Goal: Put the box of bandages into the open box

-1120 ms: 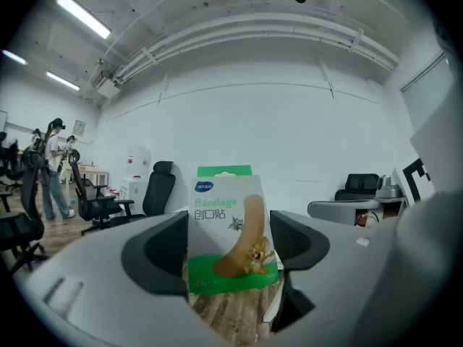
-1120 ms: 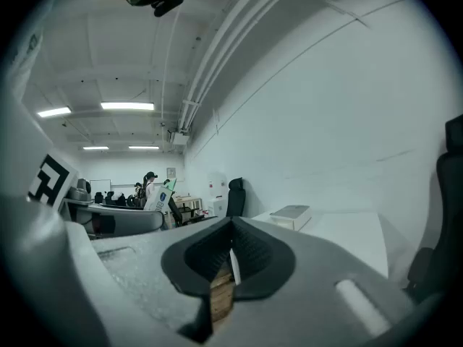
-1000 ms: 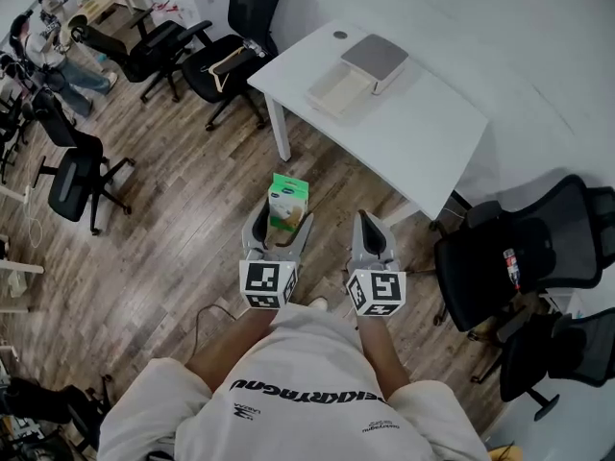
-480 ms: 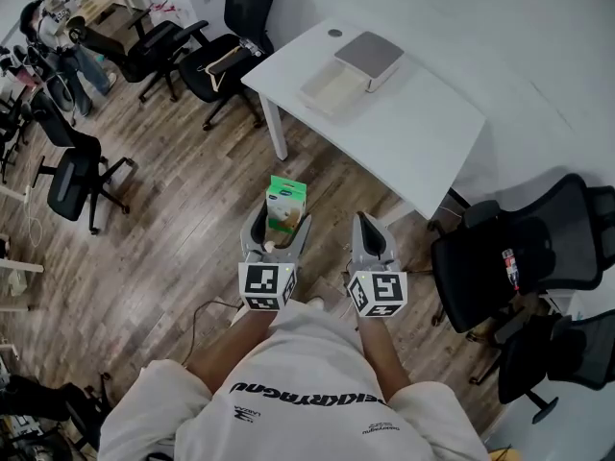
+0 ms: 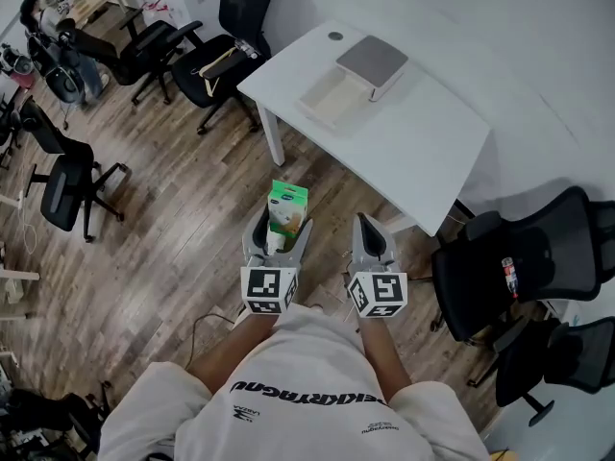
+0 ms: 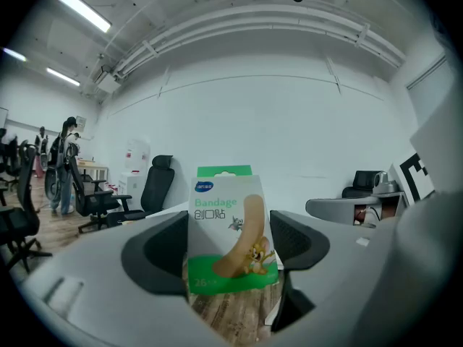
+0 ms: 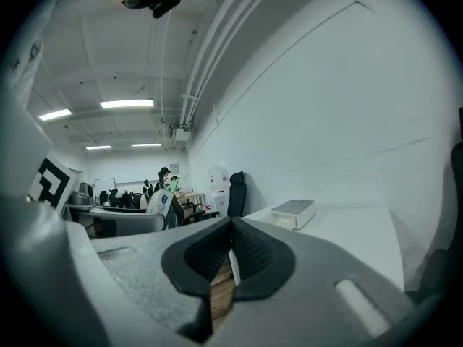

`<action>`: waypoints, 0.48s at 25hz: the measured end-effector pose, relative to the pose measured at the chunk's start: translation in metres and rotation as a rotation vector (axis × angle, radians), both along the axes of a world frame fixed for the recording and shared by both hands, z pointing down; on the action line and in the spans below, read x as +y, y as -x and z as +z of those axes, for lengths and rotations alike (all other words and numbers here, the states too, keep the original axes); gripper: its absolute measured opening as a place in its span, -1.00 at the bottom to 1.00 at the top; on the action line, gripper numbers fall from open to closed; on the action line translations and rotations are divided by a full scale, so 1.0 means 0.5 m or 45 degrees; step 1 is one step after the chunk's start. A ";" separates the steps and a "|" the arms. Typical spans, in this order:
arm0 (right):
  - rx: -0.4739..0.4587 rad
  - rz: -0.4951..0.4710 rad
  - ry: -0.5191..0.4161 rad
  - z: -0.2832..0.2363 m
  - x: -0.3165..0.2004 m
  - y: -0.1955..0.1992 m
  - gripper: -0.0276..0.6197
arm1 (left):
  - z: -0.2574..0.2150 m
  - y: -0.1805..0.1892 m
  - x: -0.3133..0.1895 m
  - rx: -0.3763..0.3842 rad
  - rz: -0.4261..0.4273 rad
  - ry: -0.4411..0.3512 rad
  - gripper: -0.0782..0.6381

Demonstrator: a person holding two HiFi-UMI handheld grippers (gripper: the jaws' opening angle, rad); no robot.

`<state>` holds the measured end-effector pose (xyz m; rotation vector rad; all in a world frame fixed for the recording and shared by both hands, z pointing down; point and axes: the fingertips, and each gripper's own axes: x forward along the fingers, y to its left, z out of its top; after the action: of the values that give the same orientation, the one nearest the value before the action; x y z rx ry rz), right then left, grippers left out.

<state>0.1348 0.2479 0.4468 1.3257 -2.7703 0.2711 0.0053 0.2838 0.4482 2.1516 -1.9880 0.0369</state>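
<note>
The box of bandages point(image 5: 287, 206), green and white with a cartoon on its face, stands upright between the jaws of my left gripper point(image 5: 278, 230), over the wooden floor. In the left gripper view both pads press the sides of the bandage box point(image 6: 228, 226), so the left gripper point(image 6: 228, 243) is shut on it. My right gripper point(image 5: 373, 241) is held level beside it, shut and empty, with the jaws of the right gripper point(image 7: 230, 257) touching. The open box point(image 5: 332, 95), a shallow cream tray with its grey lid point(image 5: 372, 60) folded back, lies on the white table point(image 5: 423, 137) ahead. The open box point(image 7: 293, 212) also shows far off in the right gripper view.
Black office chairs stand at the right point(image 5: 514, 262), behind the table point(image 5: 226, 60) and at the left point(image 5: 62, 176). The table's leg point(image 5: 270, 133) rises from the floor between me and the tray. A person point(image 5: 58, 60) is at the far left.
The whole view has shifted a little as I move nearer the table. Both grippers keep their pose, and the left one still holds the bandage box.
</note>
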 end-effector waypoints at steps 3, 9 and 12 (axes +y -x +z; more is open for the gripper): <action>0.006 0.014 0.006 0.003 -0.053 0.024 -0.92 | 0.006 0.025 -0.053 0.007 0.006 0.005 0.22; 0.002 0.039 0.027 0.017 -0.159 0.080 -0.92 | 0.015 0.078 -0.168 0.003 0.034 0.024 0.22; 0.005 0.070 0.037 0.010 -0.216 0.107 -0.92 | 0.010 0.104 -0.227 0.002 0.066 0.038 0.22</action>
<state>0.0811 0.1399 0.4516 1.3959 -2.7187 0.3097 -0.0469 0.1703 0.4534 2.1835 -1.9186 0.0729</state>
